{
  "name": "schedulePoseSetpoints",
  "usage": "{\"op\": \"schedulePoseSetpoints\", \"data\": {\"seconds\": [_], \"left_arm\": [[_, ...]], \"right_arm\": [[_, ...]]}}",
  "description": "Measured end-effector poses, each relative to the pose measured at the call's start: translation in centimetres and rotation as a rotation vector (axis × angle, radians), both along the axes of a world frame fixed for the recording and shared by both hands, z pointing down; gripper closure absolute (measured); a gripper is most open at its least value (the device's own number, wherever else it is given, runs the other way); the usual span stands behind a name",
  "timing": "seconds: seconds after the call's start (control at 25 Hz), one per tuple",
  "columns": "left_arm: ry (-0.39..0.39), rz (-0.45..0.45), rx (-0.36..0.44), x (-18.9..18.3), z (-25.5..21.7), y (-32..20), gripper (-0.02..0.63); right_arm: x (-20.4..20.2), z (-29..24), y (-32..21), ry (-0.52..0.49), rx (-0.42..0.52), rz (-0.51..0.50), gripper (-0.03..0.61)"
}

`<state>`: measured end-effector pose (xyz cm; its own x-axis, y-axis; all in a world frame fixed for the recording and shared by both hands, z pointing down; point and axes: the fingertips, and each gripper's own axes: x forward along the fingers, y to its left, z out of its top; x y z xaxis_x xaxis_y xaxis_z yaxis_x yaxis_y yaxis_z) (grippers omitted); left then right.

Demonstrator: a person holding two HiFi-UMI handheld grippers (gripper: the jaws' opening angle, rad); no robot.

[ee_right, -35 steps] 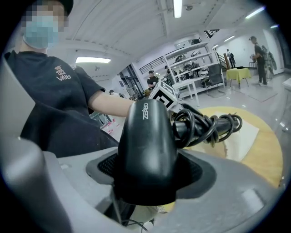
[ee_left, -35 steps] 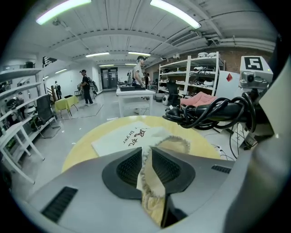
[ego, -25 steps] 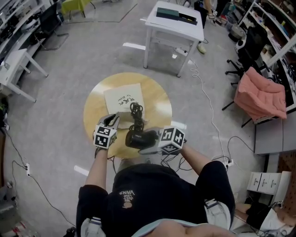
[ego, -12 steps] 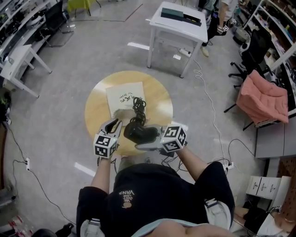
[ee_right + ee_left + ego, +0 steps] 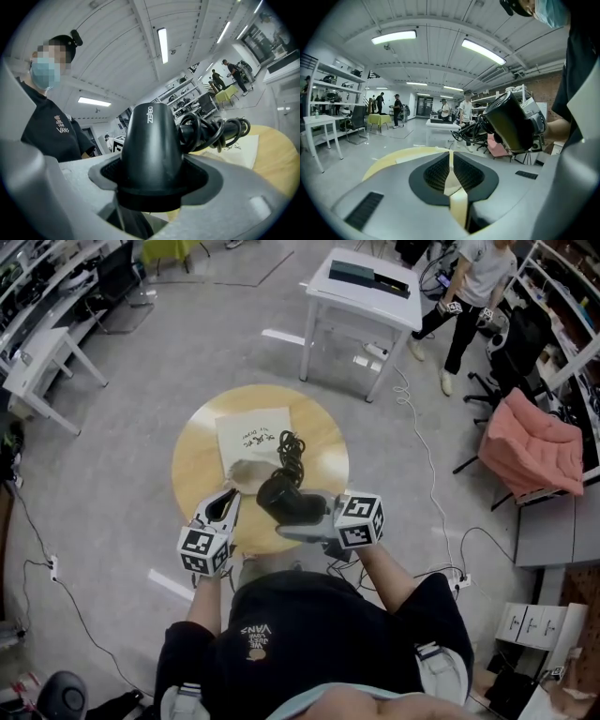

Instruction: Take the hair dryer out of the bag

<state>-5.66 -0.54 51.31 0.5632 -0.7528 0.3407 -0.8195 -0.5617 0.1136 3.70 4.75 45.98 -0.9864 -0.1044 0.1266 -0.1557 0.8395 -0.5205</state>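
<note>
**Dryer out and aloft on a single grip: slip and cord snag to guard against**

Could slip. Clamped in the right gripper (image 5: 302,525) by the smooth, tapering body alone, with the handle and wound cord (image 5: 291,448) jutting out toward the worktop's far edge. Probably enough weight beyond the pads to pivot or slide the dryer (image 5: 284,500) through on a quick swing or tilt. No second hold to catch it, and only the worktop's near edge below, so a drop may well end on the floor.

Could snag. Hard to tell from the head view whether the cord's loops hang free or brush the bag (image 5: 251,435), lying flat toward the far-left part of the worktop (image 5: 192,470) with its crumpled mouth facing the near edge. Would drag the bag along, or jerk the dryer in the pads, if a loop catches there during the carry.

Could also collide: left gripper (image 5: 228,503) just beside the dryer at the near-left edge, close enough for a knock on a careless sweep.

Right gripper (image 5: 150,180): pressed onto the dryer (image 5: 150,140) from both sides, pads tight against the black shell, cord coils showing past them.

Left gripper (image 5: 450,161): just been closing, now down to a thin slit. Nothing between the pads, only the yellow worktop showing through the gap. Touching nothing and holding nothing.
</note>
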Motion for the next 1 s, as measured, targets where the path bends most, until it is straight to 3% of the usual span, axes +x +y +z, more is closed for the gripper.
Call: {"op": "schedulePoseSetpoints", "data": {"seconds": [0.4, 1.0], "left_arm": [[0.055, -0.009, 0.048, 0.3, -2.5, 3.2, 0.584], [0.086, -0.037, 0.116, 0.6, -5.5, 5.0, 0.591]], "right_arm": [[0.8, -3.5, 0.3, -0.172, -0.059, 0.071, 0.229], [1.3, -4.7, 0.3, -0.236, -0.072, 0.074, 0.229]]}}
